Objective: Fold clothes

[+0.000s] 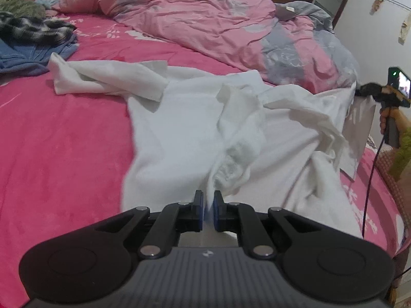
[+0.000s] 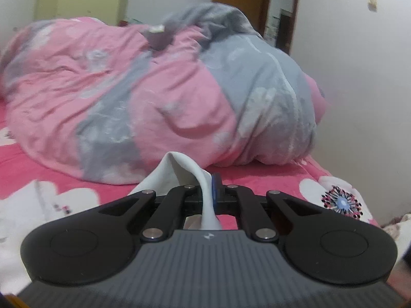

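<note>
The folding has barely begun, judging by how the white garment (image 1: 195, 118) lies: spread loosely over the pink bed (image 1: 64, 141), rumpled, with no clean fold line anywhere. Both ends are only now taken up. The left gripper (image 1: 208, 205) is pinched nearly shut on a thin ridge of the cloth right at its fingertips, and the rest of the garment runs away ahead of it and off to its right. The right gripper (image 2: 209, 188) is clamped fully on a doubled edge of the same white fabric (image 2: 185, 169), which loops up just ahead of the fingers and drops back between them.

What is left is most of the job: smoothing the body flat, bringing in the sleeve-like piece (image 1: 84, 77) that trails far ahead and to the left of the left gripper, and making the folds themselves.

The cloth looks soft, thin and limp (a shirt, probably, though the blur and bunching make that hard to confirm), with a crumpled heap ahead and to the right of the left gripper.
</note>
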### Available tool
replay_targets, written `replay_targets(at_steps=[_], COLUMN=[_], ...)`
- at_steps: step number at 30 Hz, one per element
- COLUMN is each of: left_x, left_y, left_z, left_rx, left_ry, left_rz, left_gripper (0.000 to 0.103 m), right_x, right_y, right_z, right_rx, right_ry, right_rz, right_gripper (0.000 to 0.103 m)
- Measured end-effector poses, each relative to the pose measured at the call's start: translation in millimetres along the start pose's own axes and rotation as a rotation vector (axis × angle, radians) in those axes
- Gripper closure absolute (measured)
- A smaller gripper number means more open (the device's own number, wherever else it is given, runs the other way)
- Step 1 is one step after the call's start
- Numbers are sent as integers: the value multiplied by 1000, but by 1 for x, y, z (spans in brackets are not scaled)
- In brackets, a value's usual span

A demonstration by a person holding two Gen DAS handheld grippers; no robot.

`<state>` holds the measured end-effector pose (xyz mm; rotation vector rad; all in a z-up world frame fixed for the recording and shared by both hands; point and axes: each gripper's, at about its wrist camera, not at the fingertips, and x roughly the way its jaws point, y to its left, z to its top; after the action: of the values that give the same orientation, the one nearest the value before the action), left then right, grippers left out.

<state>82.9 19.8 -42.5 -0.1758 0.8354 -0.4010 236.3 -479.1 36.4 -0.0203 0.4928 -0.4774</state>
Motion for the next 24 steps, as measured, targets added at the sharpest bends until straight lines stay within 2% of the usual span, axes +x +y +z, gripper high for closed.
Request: replay_targets(at_steps=[3, 4, 6, 8, 11, 13, 16, 21, 23, 24], left_x=[0, 0, 0, -1, -5, -9, -16, -31, -37, -40], left_y=[4, 5, 6, 6, 7, 9, 12, 29, 34, 35], left_z=[-1, -2, -3, -4, -4, -4, -3, 3, 5, 5], left_rx=[-14, -18, -19, -12, -21, -26, -23, -50, -64, -71], left_ry=[2, 2, 0, -9, -38, -65, -102, -155, -167, -170], left_rz=[3, 3, 4, 17, 43, 64, 99, 217, 247, 253], left_gripper=[95, 94, 94, 94, 95, 95, 99, 101, 100, 100], right_x=[32, 43, 54, 45, 5, -26, -85, -144, -154, -157], right_y=[1, 1, 1, -4, -21, -33, -45, -37, -20, -6], right_z=[-19, -31, -50, -67, -73, -75, -71, -85, -100, -110], right_rx=[4, 9, 12, 32, 103, 155, 237, 354, 369, 340], right_ry=[116, 184, 295, 334, 307, 279, 250, 364, 411, 435], right_rz=[21, 50, 75, 76, 109, 135, 285, 725, 810, 792], right_gripper=[99, 96, 80, 67, 51, 49, 44, 35, 30, 30])
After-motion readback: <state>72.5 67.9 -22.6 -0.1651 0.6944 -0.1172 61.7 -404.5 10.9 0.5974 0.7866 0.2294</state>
